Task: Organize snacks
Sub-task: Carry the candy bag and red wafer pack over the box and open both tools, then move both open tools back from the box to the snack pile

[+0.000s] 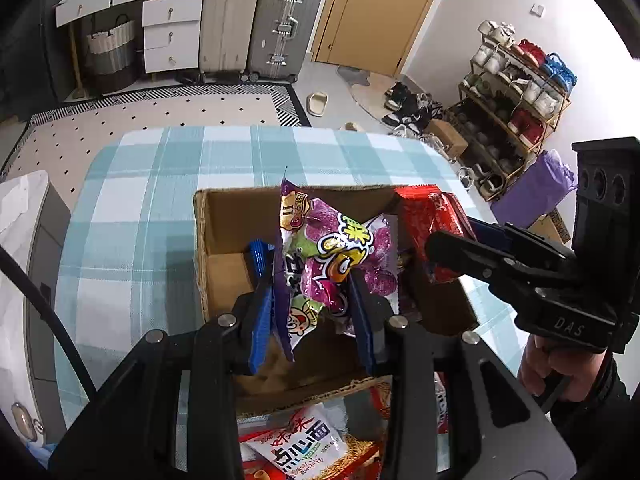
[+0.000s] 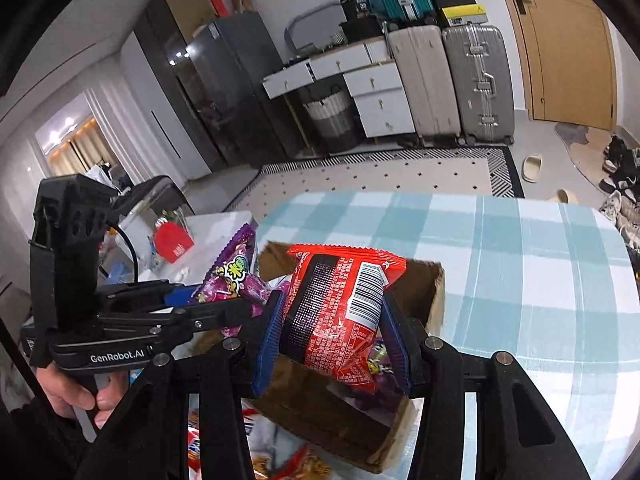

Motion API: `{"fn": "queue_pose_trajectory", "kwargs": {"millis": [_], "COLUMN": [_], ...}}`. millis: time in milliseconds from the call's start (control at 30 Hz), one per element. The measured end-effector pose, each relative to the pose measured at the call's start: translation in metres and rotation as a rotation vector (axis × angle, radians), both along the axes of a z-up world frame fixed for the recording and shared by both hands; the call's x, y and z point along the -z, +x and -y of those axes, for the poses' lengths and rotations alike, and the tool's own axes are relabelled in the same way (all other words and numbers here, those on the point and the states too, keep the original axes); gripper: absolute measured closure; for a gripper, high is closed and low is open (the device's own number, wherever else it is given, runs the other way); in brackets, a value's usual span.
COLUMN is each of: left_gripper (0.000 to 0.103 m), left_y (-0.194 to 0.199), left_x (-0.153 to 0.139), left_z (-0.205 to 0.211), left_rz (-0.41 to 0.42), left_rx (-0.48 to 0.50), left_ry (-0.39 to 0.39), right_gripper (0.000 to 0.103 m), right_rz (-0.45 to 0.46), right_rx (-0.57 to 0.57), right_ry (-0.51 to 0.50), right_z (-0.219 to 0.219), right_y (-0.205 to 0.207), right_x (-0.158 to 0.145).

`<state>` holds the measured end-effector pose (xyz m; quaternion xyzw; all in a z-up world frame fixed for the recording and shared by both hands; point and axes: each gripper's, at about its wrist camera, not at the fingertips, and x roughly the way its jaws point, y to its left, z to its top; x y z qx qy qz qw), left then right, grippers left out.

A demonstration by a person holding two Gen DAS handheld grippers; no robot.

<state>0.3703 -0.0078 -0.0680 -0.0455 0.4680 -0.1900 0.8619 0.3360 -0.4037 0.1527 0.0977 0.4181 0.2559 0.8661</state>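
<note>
While you held both snacks over the cardboard box [image 1: 224, 216], each gripper had its own bag. Your left gripper [image 1: 310, 276] was clenched on the purple candy bag [image 1: 332, 252], with the blue pads pressing its two sides. Your right gripper [image 2: 334, 320] was clenched on the red snack pack [image 2: 340, 312] the same way.

Both bags hung just above the open top of the box, straight ahead of the fingers and a little below them. The purple bag stood tall, its long side going up and away from your left hand. The red pack stood tilted, barcode side up, with its long side also running away from your right hand. The two bags were side by side, purple on the left and red on the right, very near each other. I could not tell if they touched.

The box sat on the blue checked tablecloth [image 1: 132, 200]. It looked mostly bare inside on the left, though the bags hid much of it. So the left hand seemed to have the clearer way down.

More snack packs [image 1: 296, 440] lay on the table on your side of the box, waiting their turn.
</note>
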Motion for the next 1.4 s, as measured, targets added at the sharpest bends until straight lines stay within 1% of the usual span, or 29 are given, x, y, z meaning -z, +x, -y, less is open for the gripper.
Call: {"fn": "queue_pose_trajectory", "kwargs": {"millis": [200, 333, 433, 500, 533, 567, 600, 667, 733, 833, 967, 1067, 1133, 1267, 1333, 1400], "left_gripper": [0.071, 0.071, 0.071, 0.070, 0.070, 0.066, 0.052, 0.036, 0.036, 0.035, 0.036, 0.034, 0.033, 0.032, 0.030, 0.025], "left_y": [0.006, 0.008, 0.007, 0.006, 0.004, 0.003, 0.001, -0.003, -0.009, -0.019, -0.033, -0.051, -0.066, -0.100, -0.120, -0.140], "left_x": [0.014, 0.019, 0.021, 0.020, 0.018, 0.016, 0.014, 0.008, 0.000, -0.010, -0.020, -0.029, -0.036, -0.052, -0.060, -0.067], "left_z": [0.002, 0.005, 0.006, 0.007, 0.007, 0.006, 0.006, 0.003, -0.001, -0.008, -0.012, -0.012, -0.013, -0.014, -0.016, -0.018], "left_rz": [-0.019, -0.027, -0.044, -0.026, -0.017, -0.011, -0.013, -0.004, 0.025, 0.040, 0.053, 0.088, 0.122, 0.194, 0.235, 0.274], "left_rx": [0.001, 0.004, 0.004, -0.021, -0.021, -0.018, -0.011, -0.026, -0.042, -0.053, -0.054, -0.061, -0.076, -0.105, -0.121, -0.138], "left_ry": [0.025, 0.048, 0.067, 0.109, 0.116, 0.115, 0.107, 0.108, 0.103, 0.082, 0.075, 0.099, 0.118, 0.157, 0.173, 0.183], "right_gripper": [0.056, 0.056, 0.056, 0.055, 0.053, 0.052, 0.051, 0.049, 0.049, 0.049, 0.049, 0.047, 0.041, 0.037, 0.033, 0.032], "right_rz": [-0.024, -0.024, -0.040, -0.053, -0.056, -0.056, -0.051, -0.049, -0.034, -0.025, 0.008, 0.039, 0.073, 0.144, 0.180, 0.212], "right_rx": [-0.015, -0.018, -0.012, -0.009, -0.009, -0.007, -0.002, 0.006, 0.017, 0.024, 0.030, 0.028, 0.028, 0.016, 0.005, -0.010], "right_ry": [-0.022, -0.036, -0.049, -0.048, -0.038, -0.023, -0.012, -0.024, -0.035, -0.017, -0.007, -0.001, 0.007, 0.023, 0.013, 0.013], "right_z": [-0.004, -0.007, -0.009, -0.010, -0.009, -0.008, -0.006, -0.004, -0.001, 0.003, 0.007, 0.008, 0.008, 0.006, 0.001, -0.005], "right_y": [0.003, 0.000, 0.000, 0.000, 0.000, 0.000, -0.001, -0.003, -0.007, -0.017, -0.037, -0.054, -0.068, -0.098, -0.113, -0.129], "right_x": [0.016, 0.019, 0.022, 0.024, 0.025, 0.024, 0.023, 0.021, 0.016, 0.008, -0.009, -0.022, -0.034, -0.055, -0.066, -0.077]}}
